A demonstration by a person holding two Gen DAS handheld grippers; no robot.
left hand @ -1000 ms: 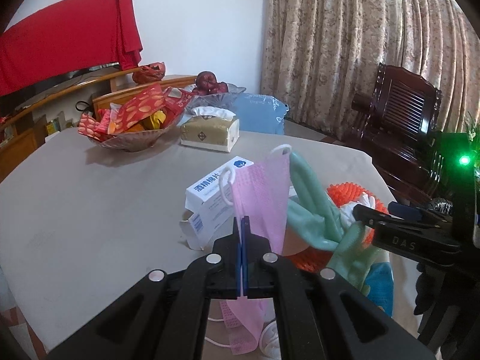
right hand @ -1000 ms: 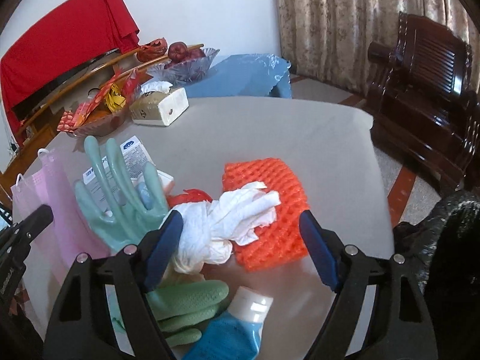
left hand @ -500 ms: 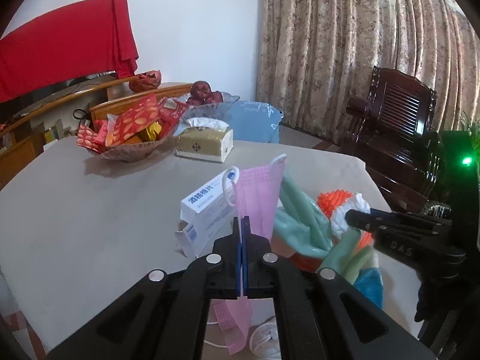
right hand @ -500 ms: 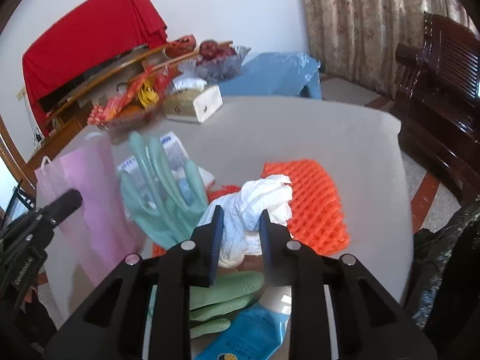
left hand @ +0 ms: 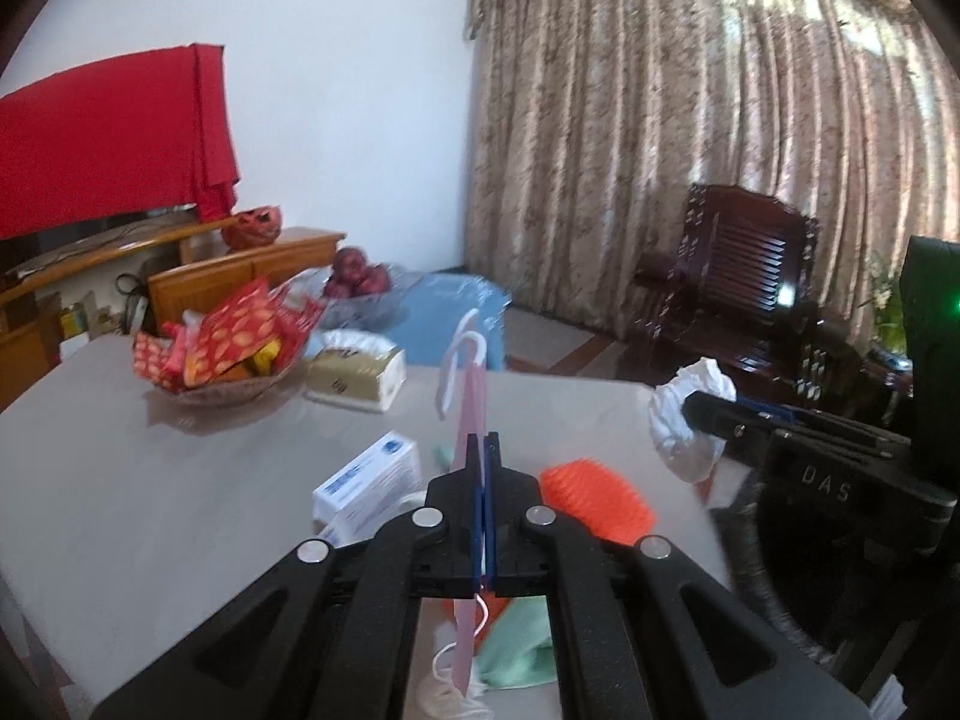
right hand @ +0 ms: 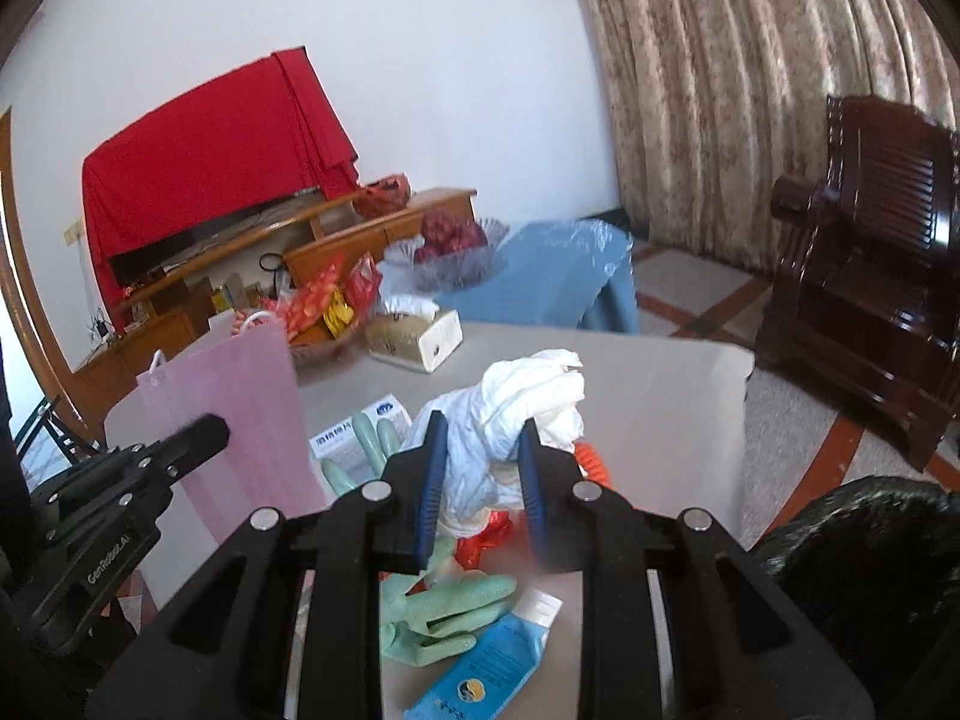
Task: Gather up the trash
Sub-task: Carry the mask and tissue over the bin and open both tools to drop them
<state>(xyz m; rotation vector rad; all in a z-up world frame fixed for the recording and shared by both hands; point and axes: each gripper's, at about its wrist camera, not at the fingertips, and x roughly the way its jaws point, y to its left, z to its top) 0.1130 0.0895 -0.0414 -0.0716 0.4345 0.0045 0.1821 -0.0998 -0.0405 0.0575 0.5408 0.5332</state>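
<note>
Jaws on your right gripper (right hand: 483, 450) have just been closing and now pinch the white wad of tissue (right hand: 528, 396), which a second ago lay between wide-spread fingers on the orange mesh (left hand: 597, 501). Now it hangs clear of the table (left hand: 150, 480), so that piece looks ready to go. Your left gripper (left hand: 483, 456) stays pressed together on the pink face mask (right hand: 237, 414) (also higher than before). Green gloves (right hand: 444, 612) and blue tube (right hand: 480, 672) remain.
</note>
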